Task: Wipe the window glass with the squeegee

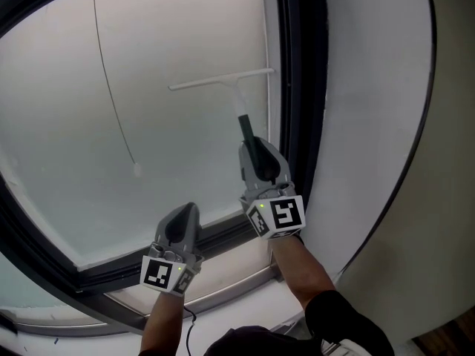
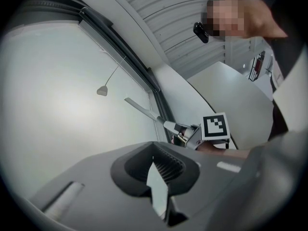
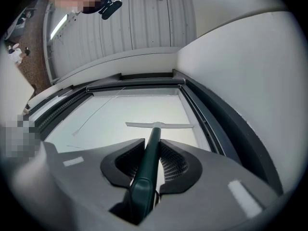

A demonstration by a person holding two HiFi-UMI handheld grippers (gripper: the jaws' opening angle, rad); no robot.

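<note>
Pale window glass (image 1: pixel 148 87) (dark-framed), right gripper (image 1: pixel 254 148) clamped on squeegee (image 1: pixel 223 81), left gripper (image 1: pixel 184 212) fingers together.

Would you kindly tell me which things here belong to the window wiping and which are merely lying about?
In the job:
- squeegee, handle clamped in the right tongs
- glass

Just about:
- left tongs, shut and empty
- cord
- frame
- wall
</note>
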